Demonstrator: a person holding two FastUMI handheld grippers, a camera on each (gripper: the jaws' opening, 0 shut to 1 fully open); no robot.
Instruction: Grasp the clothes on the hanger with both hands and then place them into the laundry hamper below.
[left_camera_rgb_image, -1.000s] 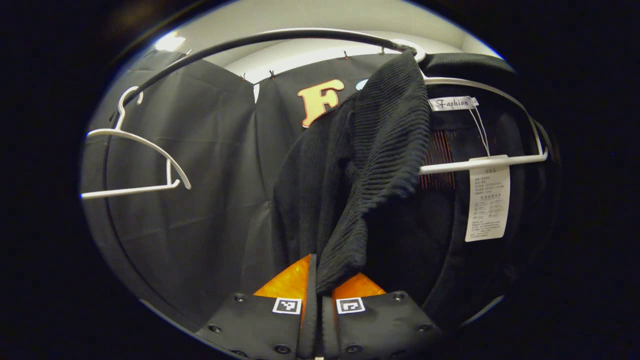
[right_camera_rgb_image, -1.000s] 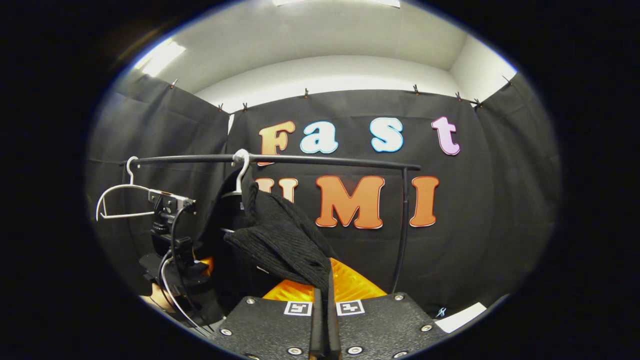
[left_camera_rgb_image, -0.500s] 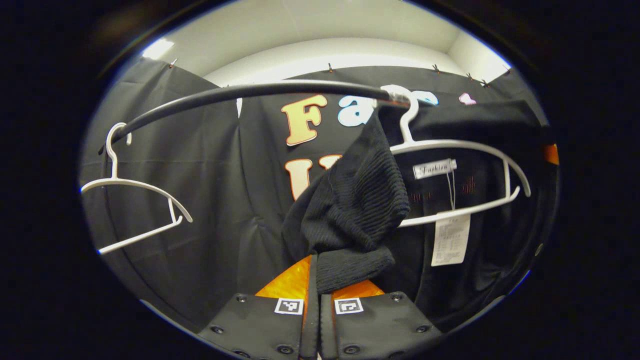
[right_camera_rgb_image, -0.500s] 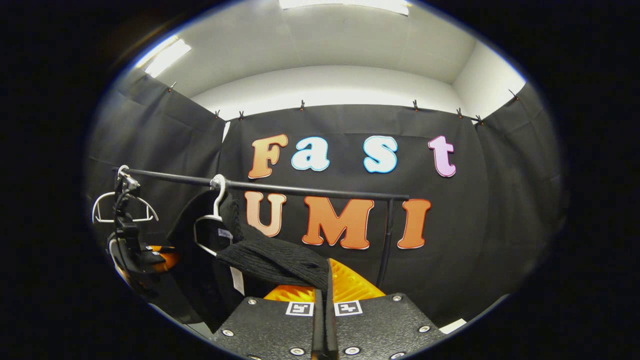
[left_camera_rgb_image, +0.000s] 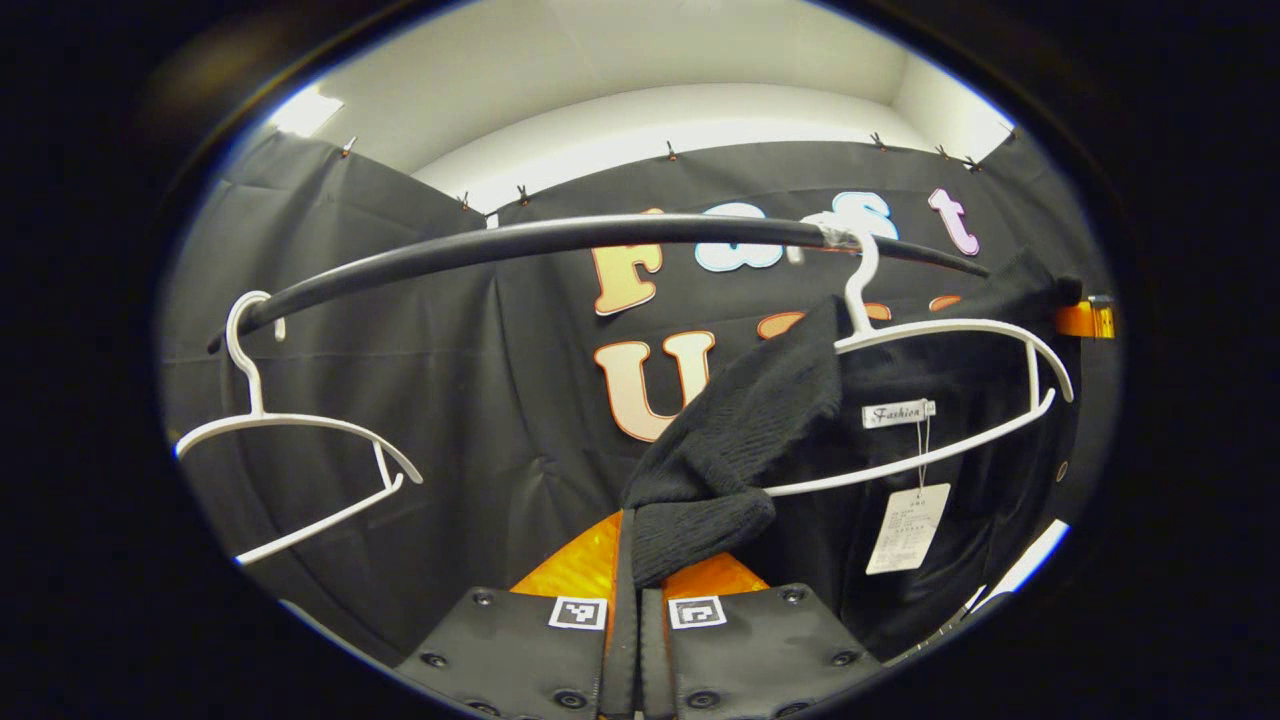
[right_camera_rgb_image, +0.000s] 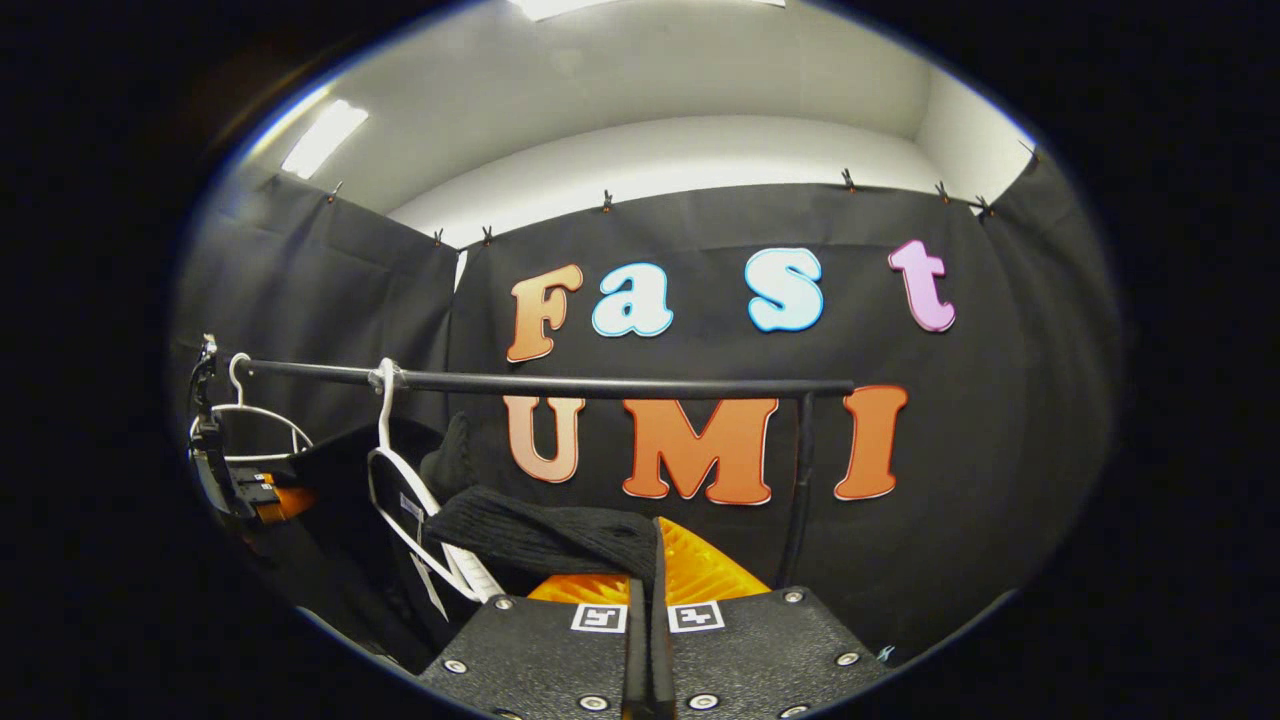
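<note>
The left gripper (left_camera_rgb_image: 640, 560) is closed narrow on a fold of the black ribbed knit garment (left_camera_rgb_image: 735, 440), with both fingers pressing the cloth. The right gripper (right_camera_rgb_image: 648, 575) is likewise clamped tight on another fold of the same garment (right_camera_rgb_image: 545, 530). The garment hangs half-draped on the white plastic hanger (left_camera_rgb_image: 950, 335), which hooks over the black metal clothes rail (left_camera_rgb_image: 560, 240).

In the left gripper view the cloth rises up and to the right from the fingers towards the hanger's neck, so its long axis runs on a diagonal from that gripper to the rail. In the right gripper view the cloth stretches nearly level to the left, from the fingers to the hanger (right_camera_rgb_image: 410, 500). The garment thus spans the two grippers, with the hanger between them and above. A white paper tag (left_camera_rgb_image: 908, 528) dangles below the hanger bar.

A second, bare white hanger (left_camera_rgb_image: 300, 440) hangs well apart at the rail's left end. The hamper cannot be made out. The coming move probably calls for drawing the cloth down and away from the hanger, both grippers together.
</note>
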